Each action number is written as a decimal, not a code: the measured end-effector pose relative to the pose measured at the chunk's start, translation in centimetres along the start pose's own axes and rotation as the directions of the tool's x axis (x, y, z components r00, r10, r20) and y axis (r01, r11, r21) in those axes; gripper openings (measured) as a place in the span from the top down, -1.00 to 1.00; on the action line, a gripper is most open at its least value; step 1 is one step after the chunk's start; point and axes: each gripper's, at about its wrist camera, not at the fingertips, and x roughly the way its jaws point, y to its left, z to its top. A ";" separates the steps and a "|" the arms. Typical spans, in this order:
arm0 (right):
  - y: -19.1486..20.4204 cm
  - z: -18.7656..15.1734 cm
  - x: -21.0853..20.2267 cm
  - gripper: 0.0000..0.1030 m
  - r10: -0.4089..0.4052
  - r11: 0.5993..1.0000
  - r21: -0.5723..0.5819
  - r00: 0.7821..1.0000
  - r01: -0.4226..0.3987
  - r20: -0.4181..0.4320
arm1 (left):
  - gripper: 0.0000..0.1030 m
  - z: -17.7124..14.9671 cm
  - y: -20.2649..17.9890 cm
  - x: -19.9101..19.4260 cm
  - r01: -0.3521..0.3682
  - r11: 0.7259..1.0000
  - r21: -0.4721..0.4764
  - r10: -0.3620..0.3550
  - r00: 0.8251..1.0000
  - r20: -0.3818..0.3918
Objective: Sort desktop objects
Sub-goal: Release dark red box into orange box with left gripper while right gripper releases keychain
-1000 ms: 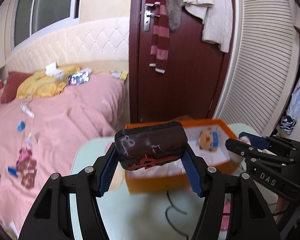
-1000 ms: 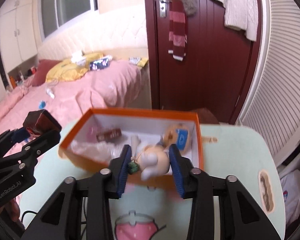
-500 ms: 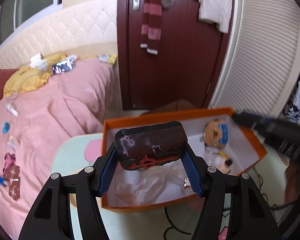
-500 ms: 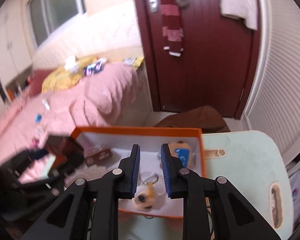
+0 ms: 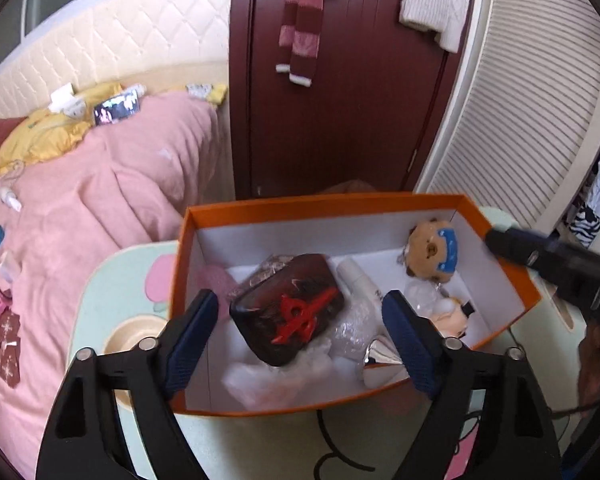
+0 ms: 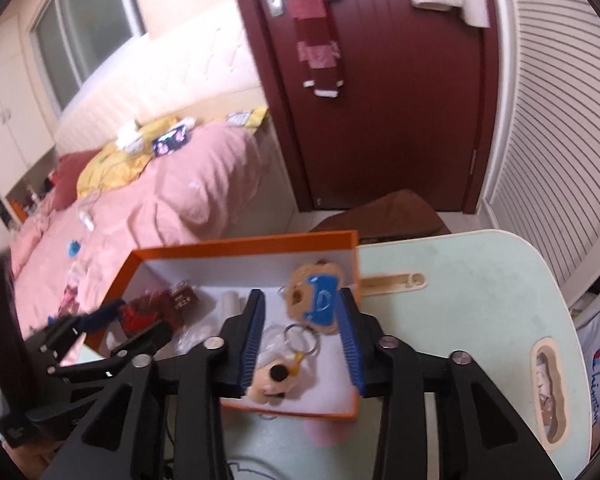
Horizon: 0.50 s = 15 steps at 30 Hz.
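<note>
We hover over the box [image 5: 496, 236], left gripper [image 5: 302, 312] spread wide with the case [image 5: 288, 314] lying loose between its fingers, right gripper [image 6: 302, 328] parted too, keychain [image 6: 274, 376] just below.

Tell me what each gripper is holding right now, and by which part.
Nothing. The left gripper is open, with the dark case lying loose in the orange box. The right gripper is open over the keychain toys.
</note>
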 end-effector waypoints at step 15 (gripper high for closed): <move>1.5 -2.1 2.6 0.19 0.031 0.984 -0.173 0.997 -0.044 -0.077 | -0.64 -1.6 -0.2 -1.5 -0.018 1.000 0.000 0.018 1.000 -0.004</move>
